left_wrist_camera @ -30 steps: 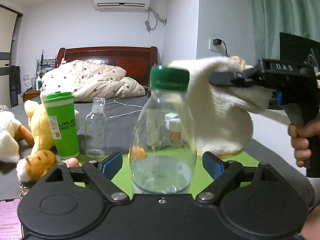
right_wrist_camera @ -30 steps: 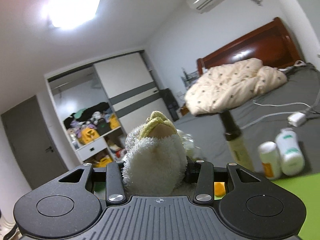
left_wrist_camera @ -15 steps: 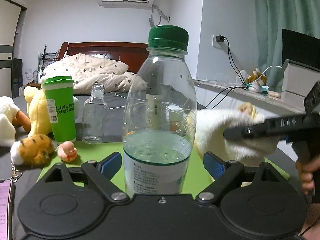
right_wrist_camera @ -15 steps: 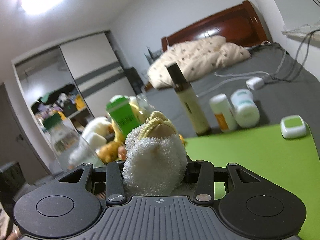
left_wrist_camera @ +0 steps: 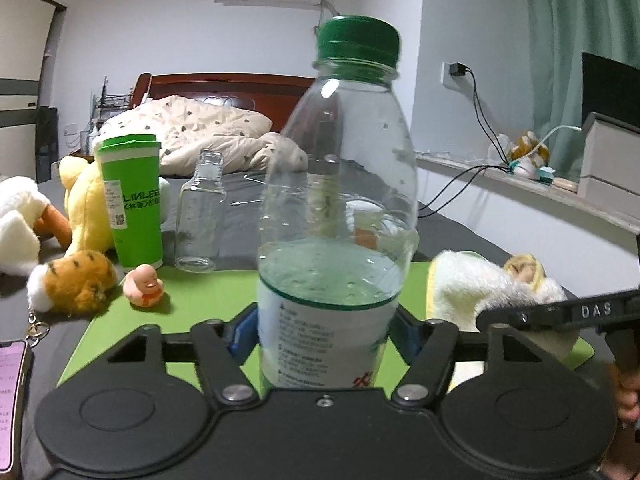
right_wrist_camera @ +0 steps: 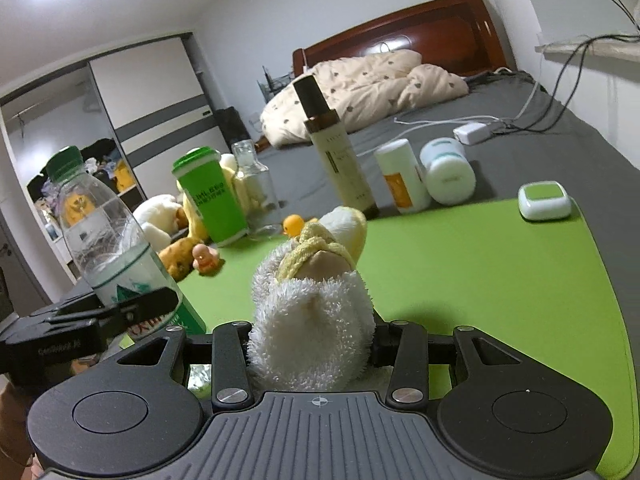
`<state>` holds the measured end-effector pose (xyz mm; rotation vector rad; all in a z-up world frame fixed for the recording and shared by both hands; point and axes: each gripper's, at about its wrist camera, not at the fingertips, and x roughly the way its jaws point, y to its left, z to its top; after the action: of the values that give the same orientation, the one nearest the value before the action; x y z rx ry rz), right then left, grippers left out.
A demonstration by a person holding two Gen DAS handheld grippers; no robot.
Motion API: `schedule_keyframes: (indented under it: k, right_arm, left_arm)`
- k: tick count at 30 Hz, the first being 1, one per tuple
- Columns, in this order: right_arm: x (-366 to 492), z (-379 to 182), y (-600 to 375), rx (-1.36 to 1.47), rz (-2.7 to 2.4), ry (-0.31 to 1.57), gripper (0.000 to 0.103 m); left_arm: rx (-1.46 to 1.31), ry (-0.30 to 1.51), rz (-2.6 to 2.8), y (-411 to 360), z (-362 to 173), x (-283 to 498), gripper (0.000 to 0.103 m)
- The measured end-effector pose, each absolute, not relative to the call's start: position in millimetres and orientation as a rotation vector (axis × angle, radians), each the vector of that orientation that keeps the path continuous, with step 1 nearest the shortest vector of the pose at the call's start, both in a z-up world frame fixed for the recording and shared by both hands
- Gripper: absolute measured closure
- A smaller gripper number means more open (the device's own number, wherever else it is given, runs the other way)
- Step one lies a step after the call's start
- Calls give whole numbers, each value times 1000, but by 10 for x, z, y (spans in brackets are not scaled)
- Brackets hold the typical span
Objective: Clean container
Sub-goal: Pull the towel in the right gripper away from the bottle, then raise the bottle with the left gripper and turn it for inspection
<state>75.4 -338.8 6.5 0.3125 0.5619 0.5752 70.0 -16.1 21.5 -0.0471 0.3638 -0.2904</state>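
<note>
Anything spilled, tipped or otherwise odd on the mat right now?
Nothing spilled. The capped water bottle stands upright between the left tongs, which have just been closing on it. One white jar lies on its side on the grey sheet behind the green mat.

My clear plastic bottle (left_wrist_camera: 336, 216) with the green cap (left_wrist_camera: 358, 42) stands upright on the green tabletop (right_wrist_camera: 460, 264), water filling its lower part and a white label around its base. It's pinched at the label between my left tool's (left_wrist_camera: 320, 332) blue pads. My fluffy white and yellow cloth (right_wrist_camera: 312, 320) is bunched up and squeezed in my right tool (right_wrist_camera: 312, 344), low over the tabletop just right of the bottle.
</note>
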Motion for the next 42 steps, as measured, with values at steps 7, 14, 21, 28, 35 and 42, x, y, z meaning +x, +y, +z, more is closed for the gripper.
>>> schedule_keyframes:
  k: [7, 14, 21, 28, 35, 42]
  right_arm:
    - [713, 4, -3425, 327, 559, 573, 61]
    - [631, -8, -3503, 303, 529, 585, 61]
    - [570, -103, -3511, 259, 539, 617, 61]
    - [443, -195, -3547, 464, 670, 632, 61]
    - [420, -108, -3521, 636, 816, 597, 61]
    - [393, 47, -3446, 672, 905, 537, 61]
  left_arm:
    - [-36, 357, -282, -174, 217, 693, 41]
    - [-48, 354, -276, -165, 218, 703, 42]
    - [-77, 352, -288, -129, 282, 700, 43]
    - [-38, 309, -315, -191, 464, 648, 44]
    - [-75, 275, -365, -181, 845, 614, 44]
    - [-95, 276, -428, -180, 1295, 599, 44]
